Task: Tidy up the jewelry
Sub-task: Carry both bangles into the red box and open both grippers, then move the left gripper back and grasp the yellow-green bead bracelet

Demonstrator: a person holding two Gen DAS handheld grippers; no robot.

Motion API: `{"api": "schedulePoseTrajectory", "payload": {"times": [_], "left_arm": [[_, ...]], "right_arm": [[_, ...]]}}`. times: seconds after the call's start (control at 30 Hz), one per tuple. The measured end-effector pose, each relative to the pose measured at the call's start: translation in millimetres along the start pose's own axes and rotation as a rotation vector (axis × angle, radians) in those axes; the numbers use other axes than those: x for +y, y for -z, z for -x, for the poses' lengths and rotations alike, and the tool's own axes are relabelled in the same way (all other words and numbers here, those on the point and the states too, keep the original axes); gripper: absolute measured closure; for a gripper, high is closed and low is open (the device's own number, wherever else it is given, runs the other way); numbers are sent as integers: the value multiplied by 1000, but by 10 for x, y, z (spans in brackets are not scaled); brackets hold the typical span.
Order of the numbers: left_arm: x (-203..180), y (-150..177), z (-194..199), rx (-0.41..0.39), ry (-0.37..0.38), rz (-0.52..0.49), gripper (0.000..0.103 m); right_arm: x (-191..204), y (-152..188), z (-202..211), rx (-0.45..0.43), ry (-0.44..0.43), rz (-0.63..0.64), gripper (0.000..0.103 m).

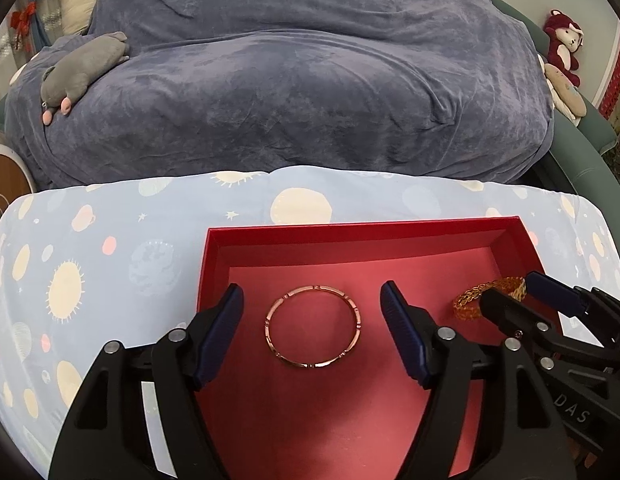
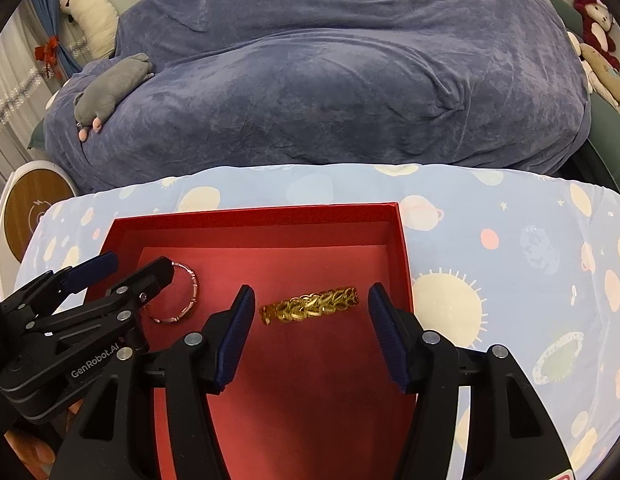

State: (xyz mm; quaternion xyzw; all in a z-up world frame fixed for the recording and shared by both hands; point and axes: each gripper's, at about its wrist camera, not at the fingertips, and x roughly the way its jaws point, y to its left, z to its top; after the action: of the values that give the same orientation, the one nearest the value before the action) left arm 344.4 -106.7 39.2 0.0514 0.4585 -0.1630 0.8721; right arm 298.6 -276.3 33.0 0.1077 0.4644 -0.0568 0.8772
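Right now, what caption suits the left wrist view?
Open left tool poised over thin rose-gold bangle lying in shallow red cardboard box.

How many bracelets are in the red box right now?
2. A thin rose-gold bangle lies flat on the left of the red box; a woven gold bracelet lies to its right. None seems hidden.

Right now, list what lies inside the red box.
Inside the red box: a thin rose-gold bangle and a gold woven bracelet. The grippers cover its near floor.
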Motion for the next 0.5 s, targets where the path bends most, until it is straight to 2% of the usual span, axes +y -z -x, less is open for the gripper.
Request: {"api": "schedulePoseTrajectory", "payload": {"times": [0.1, 0.3, 0.5], "left_arm": [[42, -8, 117, -26, 15, 22, 25], [120, 84, 559, -75, 34, 58, 24], [175, 429, 1112, -109, 17, 46, 23]], "right_arm": [[-4, -7, 131, -25, 0, 5, 42], [-67, 142, 578, -62, -26, -12, 41], [-118, 519, 1107, -101, -13, 0, 41]]}}
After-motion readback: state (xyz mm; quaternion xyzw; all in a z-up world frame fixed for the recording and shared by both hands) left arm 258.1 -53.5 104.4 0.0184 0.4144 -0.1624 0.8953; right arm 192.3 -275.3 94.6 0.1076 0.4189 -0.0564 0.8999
